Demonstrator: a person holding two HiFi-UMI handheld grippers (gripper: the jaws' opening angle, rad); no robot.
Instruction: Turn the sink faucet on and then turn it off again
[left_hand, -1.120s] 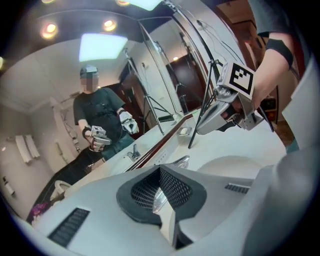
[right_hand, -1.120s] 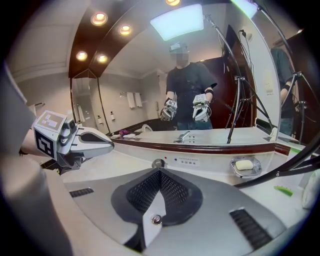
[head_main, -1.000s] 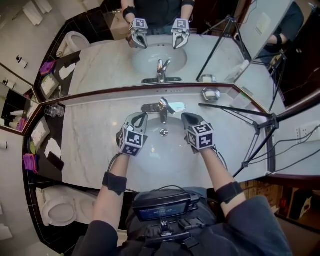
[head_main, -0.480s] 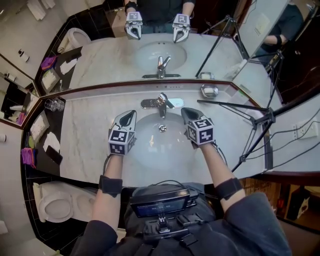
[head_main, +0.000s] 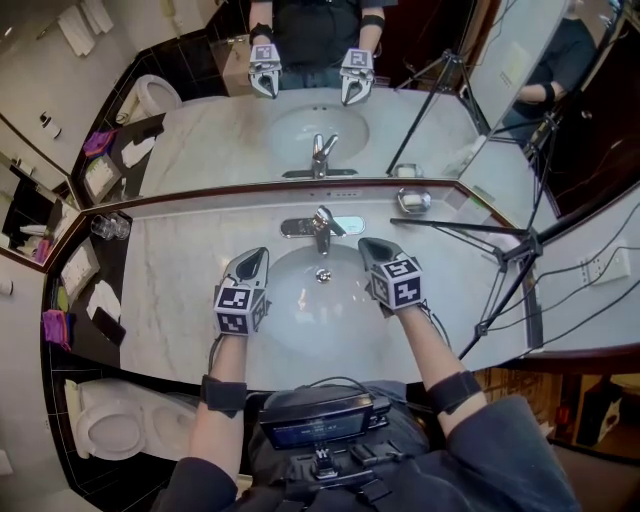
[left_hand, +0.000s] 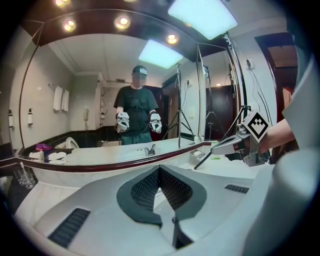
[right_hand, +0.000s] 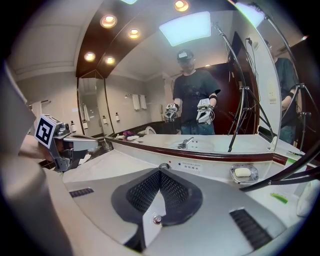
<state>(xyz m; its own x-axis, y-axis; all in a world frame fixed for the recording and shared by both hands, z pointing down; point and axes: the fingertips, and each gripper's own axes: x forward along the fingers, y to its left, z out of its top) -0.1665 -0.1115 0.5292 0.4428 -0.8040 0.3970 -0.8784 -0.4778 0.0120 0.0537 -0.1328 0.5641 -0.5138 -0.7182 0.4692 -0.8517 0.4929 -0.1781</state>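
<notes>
Above the sink (head_main: 300, 305) set in the marble desk (head_main: 175, 275), the left tongs (head_main: 256, 257) and right tongs (head_main: 367, 244) hover clenched and empty on either side of the faucet (head_main: 321, 228) at its back rim, apparently not touching it.

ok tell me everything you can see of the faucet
The faucet looks like polished chrome: a single lever on top, a short spout reaching over the sink, and an oblong base plate. It stands upright at the basin's back edge on the marble counter, just before the mirror, which reflects it. No water stream shows. Neither the left gripper nor the right gripper touches it.
</notes>
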